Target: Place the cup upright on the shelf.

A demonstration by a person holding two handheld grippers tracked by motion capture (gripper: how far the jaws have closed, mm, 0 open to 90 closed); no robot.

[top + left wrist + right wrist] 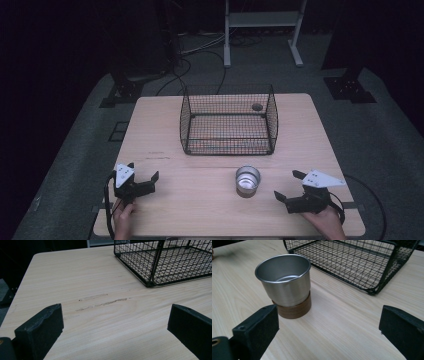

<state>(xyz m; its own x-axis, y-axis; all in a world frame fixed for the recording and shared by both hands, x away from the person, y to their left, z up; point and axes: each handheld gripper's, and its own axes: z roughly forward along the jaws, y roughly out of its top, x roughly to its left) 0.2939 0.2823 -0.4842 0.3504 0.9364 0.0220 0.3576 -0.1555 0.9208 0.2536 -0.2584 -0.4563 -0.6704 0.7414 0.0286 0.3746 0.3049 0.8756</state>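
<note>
Two hand-held grippers rest apart on a pale wooden tabletop (pixel 210 200) — a steel cup between them.

The left gripper (pixel 145 172) and the right gripper (pixel 289 185) both have their jaws spread wide, holding nothing. The cup (pixel 284 280) stands upright on a round brown wooden base (pixel 295 310), just in front of a black wire basket (pixel 227 120) at mid-table.

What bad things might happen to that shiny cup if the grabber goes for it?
The metal cup stands on a brown wooden base that looks like a separate piece, so a sideways bump from the open right gripper might tip it or slide it off. Its smooth, rounded wall may slip between the jaws. The wire basket stands just behind it, so a push forward might knock the cup into the mesh.
</note>
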